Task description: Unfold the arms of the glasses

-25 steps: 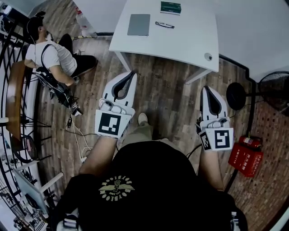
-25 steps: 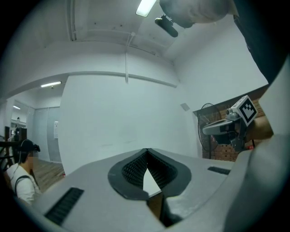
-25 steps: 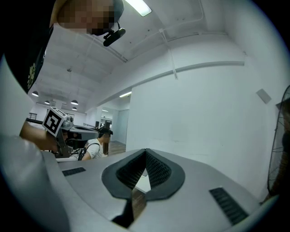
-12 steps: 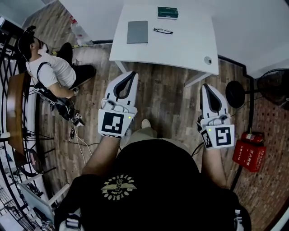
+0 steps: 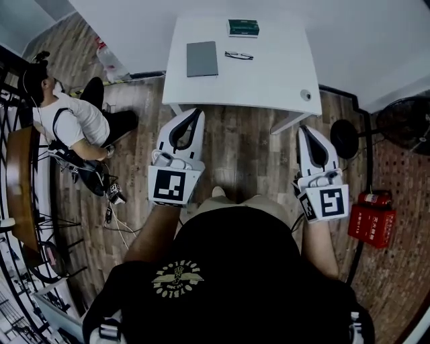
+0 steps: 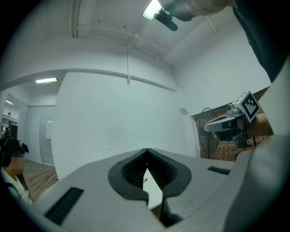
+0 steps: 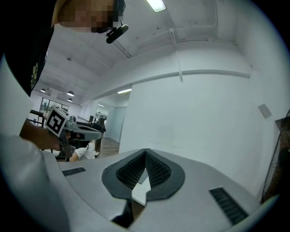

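With the left tool [image 5: 195,111] and right tool [image 5: 306,129] both closed on nothing and well short of the counter [image 5: 282,70], the glasses [image 5: 239,56] lying there call for a level approach, jaws opening only near the arms.

White table [image 5: 269,74] carries black-framed glasses [image 5: 239,56], a grey notebook [image 5: 201,58] and a dark green box [image 5: 242,27].

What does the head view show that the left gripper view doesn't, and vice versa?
Only the head view: the whole white table with the glasses, a grey pad and a green box lying apart on it, ahead of both grippers. Only the left gripper view: the ceiling light overhead. Both: the left gripper, shut with nothing held, the right gripper, and a seated person off to the left.
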`<state>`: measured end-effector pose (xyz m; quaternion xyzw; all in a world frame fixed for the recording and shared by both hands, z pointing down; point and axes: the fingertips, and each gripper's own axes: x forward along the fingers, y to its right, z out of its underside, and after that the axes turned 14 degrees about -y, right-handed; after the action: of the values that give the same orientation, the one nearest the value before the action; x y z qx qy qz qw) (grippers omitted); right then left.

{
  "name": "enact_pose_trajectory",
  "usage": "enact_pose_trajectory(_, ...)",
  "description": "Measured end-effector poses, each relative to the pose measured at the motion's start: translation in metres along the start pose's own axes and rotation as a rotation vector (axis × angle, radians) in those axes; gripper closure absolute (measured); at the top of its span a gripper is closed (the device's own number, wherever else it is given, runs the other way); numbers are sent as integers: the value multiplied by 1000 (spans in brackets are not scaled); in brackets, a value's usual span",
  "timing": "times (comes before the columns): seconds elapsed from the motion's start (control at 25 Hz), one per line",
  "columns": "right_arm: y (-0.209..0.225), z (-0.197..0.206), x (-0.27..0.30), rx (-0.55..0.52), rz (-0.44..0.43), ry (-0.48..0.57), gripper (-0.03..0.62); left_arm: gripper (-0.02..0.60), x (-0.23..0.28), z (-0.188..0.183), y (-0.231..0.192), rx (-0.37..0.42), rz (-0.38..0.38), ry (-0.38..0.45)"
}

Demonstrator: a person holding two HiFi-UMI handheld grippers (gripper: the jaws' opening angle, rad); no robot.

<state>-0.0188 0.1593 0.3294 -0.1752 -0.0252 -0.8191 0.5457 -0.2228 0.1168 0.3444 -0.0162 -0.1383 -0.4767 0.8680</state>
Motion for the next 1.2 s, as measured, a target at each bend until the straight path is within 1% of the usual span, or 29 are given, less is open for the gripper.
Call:
enact_pose_trajectory(0.12, 0, 1, -1, 14, 16, -7, 592, 574, 3, -3, -2, -26, 14, -5)
enact_pose_trajectory(0.24, -4, 4, -3, 15, 12, -20, 592, 574, -1, 4, -6, -11, 16, 4)
enact_pose_trajectory(0.44, -13, 5, -1, 9, -16, -35, 592, 574, -12, 21, -12, -42, 1, -6)
enact_pose_trajectory(0.68, -32, -4, 9, -15, -68, -22, 592, 574, -24, 25, -19, -43, -25, -8)
enact_pose_trajectory(0.8, -33, -2, 11, -10, -83, -25, 592, 574, -25, 27, -18, -34, -29, -24)
enact_pose_trajectory(1.0, -26, 7, 15, 16, -80, -38, 594, 574, -13, 40, -8, -28, -1, -74)
enact_pose_trajectory(1.2, -12, 15, 12, 39, -63, -44, 592, 574, 2, 37, 3, -9, 27, -81)
